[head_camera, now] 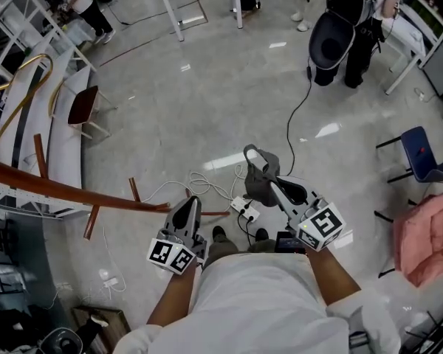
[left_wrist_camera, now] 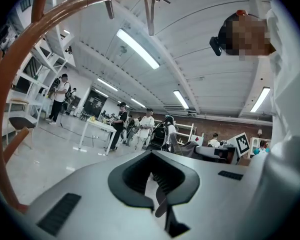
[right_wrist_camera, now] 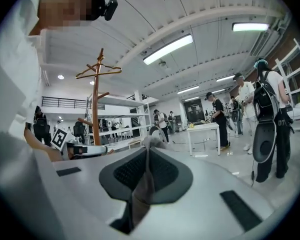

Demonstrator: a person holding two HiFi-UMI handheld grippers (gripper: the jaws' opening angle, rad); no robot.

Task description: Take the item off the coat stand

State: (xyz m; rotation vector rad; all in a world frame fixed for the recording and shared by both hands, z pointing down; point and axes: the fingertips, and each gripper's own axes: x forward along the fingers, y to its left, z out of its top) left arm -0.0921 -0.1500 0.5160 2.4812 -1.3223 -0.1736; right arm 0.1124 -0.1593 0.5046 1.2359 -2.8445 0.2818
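Grey cap (head_camera: 260, 169) is pinched in my right hand-held gripper (head_camera: 270, 184), well right of the coat stand (head_camera: 59, 186), off its pegs.

Stand (head_camera: 59, 187) cut off left; item (head_camera: 260, 183) part-hidden by jaws.
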